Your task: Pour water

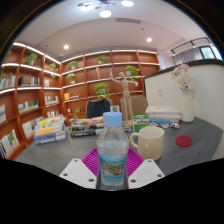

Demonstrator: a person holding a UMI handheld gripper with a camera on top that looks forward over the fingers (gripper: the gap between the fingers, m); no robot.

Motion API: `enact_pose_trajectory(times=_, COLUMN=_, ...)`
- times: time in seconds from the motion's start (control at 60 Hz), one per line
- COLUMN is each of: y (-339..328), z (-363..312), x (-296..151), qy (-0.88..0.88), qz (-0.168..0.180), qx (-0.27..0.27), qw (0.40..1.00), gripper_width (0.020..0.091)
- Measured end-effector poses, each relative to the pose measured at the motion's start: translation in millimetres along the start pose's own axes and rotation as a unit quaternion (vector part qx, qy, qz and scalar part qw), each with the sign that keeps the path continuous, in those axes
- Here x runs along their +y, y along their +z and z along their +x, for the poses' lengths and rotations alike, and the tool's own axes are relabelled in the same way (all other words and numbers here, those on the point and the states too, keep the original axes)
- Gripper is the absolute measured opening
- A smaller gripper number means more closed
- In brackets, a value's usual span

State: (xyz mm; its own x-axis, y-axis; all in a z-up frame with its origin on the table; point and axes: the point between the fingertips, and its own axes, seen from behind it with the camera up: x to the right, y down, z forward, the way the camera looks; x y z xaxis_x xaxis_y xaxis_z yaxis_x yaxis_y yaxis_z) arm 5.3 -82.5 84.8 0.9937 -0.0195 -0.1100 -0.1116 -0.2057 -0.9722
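Between hand-held gripper (pixel 112 172) fingers, bottle (pixel 113 150)

You have 1 water bottle (pixel 113 150) with a blue cap standing between the 2 fingers (pixel 82 172) of your 1 gripper (pixel 113 170), and a gap shows at either side of it, so the fingers are spread around it. Just beside the bottle you can count 1 cream mug (pixel 149 141) on the 1 grey table (pixel 195 150). Further along the table sits 1 red coaster (pixel 183 141) and 1 white vase (pixel 185 95) with flowers. Behind, 1 wooden figure (pixel 127 90) stands near some stacked books (pixel 50 127); their number can't be told. 1 curved run of shelving (pixel 100 65) lines the back wall.
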Motion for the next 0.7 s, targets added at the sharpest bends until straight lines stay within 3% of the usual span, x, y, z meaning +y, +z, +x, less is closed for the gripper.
enact_pose_trajectory(times=0.217, y=20.9, z=-21.7, x=-39.3, qy=0.306, qz=0.014, qx=-0.046, qw=0.951, gripper_width=0.0308)
enact_pose_trajectory(times=0.517, y=58.1, z=-3.3, x=-79.2, qy=0.647, qz=0.069, qx=-0.099, qw=0.753, gripper_width=0.0308)
enact_pose_trajectory(times=0.7, y=60.9, z=12.8, x=-89.2, qy=0.759, qz=0.078, qx=-0.111, qw=0.637, gripper_width=0.0305)
